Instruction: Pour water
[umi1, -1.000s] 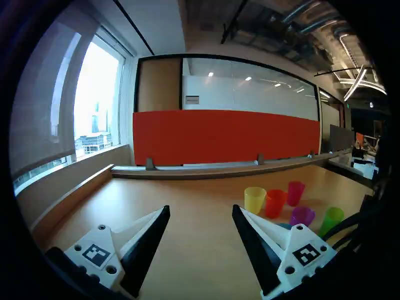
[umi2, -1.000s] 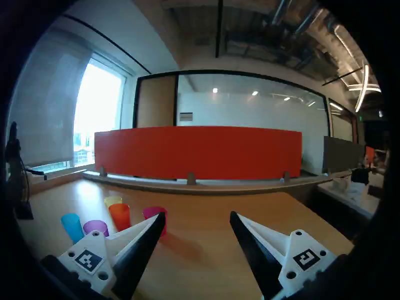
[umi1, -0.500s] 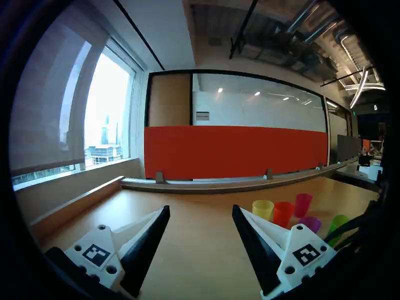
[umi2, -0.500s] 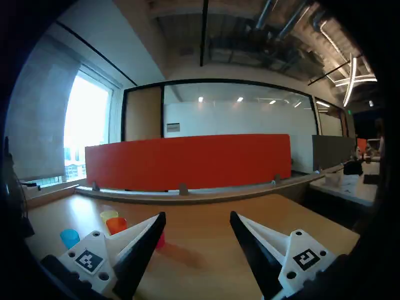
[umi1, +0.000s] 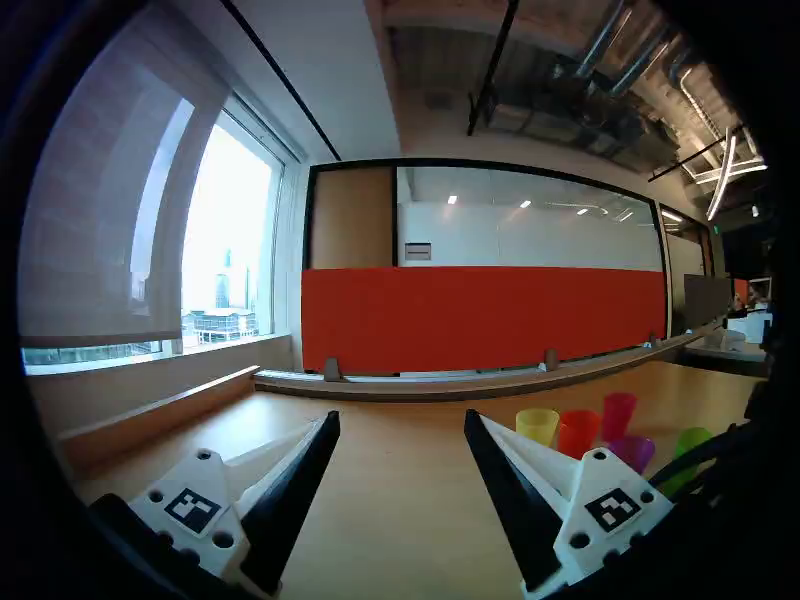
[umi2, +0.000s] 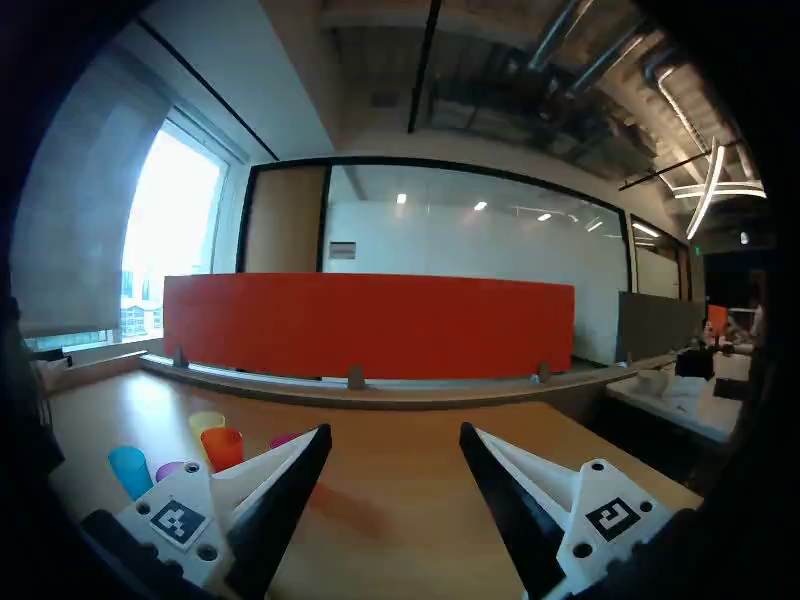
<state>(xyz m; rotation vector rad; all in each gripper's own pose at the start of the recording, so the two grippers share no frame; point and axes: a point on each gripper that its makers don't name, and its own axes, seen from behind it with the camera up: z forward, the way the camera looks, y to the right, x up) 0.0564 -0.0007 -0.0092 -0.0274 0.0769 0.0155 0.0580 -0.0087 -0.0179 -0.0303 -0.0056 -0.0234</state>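
1. The task's things are small plastic cups, standing upright in a loose cluster on a pale wooden worktop (umi1: 400, 500). They are translucent and brightly coloured. Whether any holds water cannot be told.
2. In the left gripper view the cluster lies to the right, past the right finger. A yellow cup (umi1: 537, 425), an orange cup (umi1: 577, 432) and a pink cup (umi1: 618, 414) stand in a row. The orange one is just beside the yellow. A purple cup (umi1: 637, 451) and a green cup (umi1: 690, 442) stand nearer, partly hidden by the finger and by dark cables.
3. In the right gripper view the cluster lies to the left. The yellow cup (umi2: 206, 422) is farthest, and the orange cup (umi2: 222, 447) is just in front of it. The purple cup (umi2: 168, 468) and the pink cup (umi2: 283, 440) peep over the left finger.
4. The left gripper (umi1: 400, 418) is held low and about level over the worktop, pointing at a red partition (umi1: 480, 318) along the far edge. Its fingers (umi1: 290, 490) are spread wide with nothing between them, and they touch no cup.
5. The right gripper (umi2: 395, 430) is held the same way, facing the same partition (umi2: 370, 325). Its fingers (umi2: 280, 500) are wide apart and empty, with bare worktop (umi2: 395, 490) in the gap.
6. The left gripper view takes in the green cup at the cluster's right end. The right gripper view takes in a blue cup (umi2: 130, 470) at the near left. It also shows a neighbouring desk (umi2: 680, 400) to the far right.
7. Both views show a bright window (umi1: 225, 280) on the left wall.
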